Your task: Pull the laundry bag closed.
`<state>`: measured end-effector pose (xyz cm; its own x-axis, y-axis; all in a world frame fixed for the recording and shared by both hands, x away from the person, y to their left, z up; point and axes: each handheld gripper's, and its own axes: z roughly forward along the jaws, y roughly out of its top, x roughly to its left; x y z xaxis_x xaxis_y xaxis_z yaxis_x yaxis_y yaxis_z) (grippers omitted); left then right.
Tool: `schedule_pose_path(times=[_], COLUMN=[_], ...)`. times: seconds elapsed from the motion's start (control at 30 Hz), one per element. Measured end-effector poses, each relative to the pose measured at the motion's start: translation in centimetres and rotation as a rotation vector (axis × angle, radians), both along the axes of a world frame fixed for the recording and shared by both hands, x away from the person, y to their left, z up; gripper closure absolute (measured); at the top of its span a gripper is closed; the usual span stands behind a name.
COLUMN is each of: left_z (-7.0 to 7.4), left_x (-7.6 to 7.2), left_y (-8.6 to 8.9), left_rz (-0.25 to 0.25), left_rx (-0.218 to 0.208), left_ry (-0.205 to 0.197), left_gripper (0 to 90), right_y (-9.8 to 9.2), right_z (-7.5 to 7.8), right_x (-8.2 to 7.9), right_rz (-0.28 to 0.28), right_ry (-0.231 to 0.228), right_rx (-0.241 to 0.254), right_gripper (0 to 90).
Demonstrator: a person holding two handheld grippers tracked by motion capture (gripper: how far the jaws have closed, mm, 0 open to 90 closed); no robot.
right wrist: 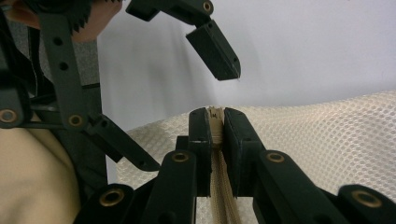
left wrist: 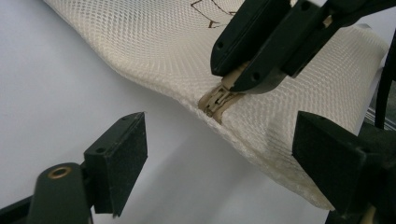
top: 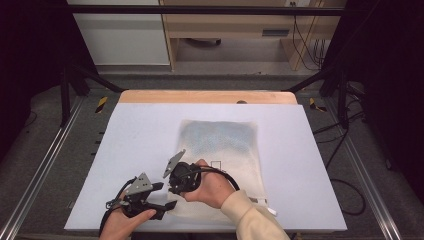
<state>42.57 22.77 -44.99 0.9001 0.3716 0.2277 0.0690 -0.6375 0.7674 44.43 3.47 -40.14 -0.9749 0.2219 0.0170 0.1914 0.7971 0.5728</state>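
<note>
At the lower left of the high view my left claw (top: 167, 196) hangs with its jaws apart, just beside the near corner of the mesh bag (top: 225, 145) and gripping nothing. To its right, near the lower middle, my right claw (top: 173, 186) is pinched together on the zipper (left wrist: 215, 100) at the bag's edge. The bag lies flat on the white table (top: 140, 135), filling the centre of the frame. I judge it light, soft and floppy, likely to bunch or lift when tugged, so the stiffer zipper tape and the corner seam beside it are the best holds.
</note>
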Motion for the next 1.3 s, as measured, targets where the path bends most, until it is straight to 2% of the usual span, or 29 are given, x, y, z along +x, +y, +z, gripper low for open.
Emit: schedule_pose_path(times=[0.13, 0.33, 0.53, 0.63, 0.8, 0.87, 1.3], left_z=[-0.3, -0.9, -1.0, -1.2, -1.5, -1.6, -1.9], left_x=[0.3, 0.9, 1.3, 1.5, 1.9, 2.0, 2.7], left_y=[-0.1, -0.7, -1.0, -1.2, -1.7, -1.7, -1.1], left_rz=[-0.010, -0.054, -0.086, -0.094, -0.122, -0.132, -0.147], left_rx=[-0.012, -0.032, -0.044, -0.064, -0.062, -0.079, -0.107], left_ry=[0.023, 0.056, 0.068, 0.086, 0.091, 0.100, 0.133], left_gripper=[20.9, 25.6, 29.9, 33.1, 39.2, 40.8, 54.9], right_y=[-0.1, -0.2, -0.2, -0.2, -0.1, -0.1, -0.2], right_z=[0.1, 0.4, 0.3, 0.3, 0.2, 0.2, 0.1], right_x=[0.0, 0.0, 0.0, 0.0, -0.1, -0.1, -0.1], right_rz=[-0.001, 0.004, 0.010, 0.005, 0.008, 0.009, 0.002], right_ry=[-0.001, -0.009, -0.010, -0.009, -0.014, -0.014, -0.009], right_rx=[0.004, 0.002, 0.001, -0.004, -0.002, -0.001, 0.005], right_gripper=[82.1, 82.1, 82.1, 82.1, 82.1, 82.1, 82.1])
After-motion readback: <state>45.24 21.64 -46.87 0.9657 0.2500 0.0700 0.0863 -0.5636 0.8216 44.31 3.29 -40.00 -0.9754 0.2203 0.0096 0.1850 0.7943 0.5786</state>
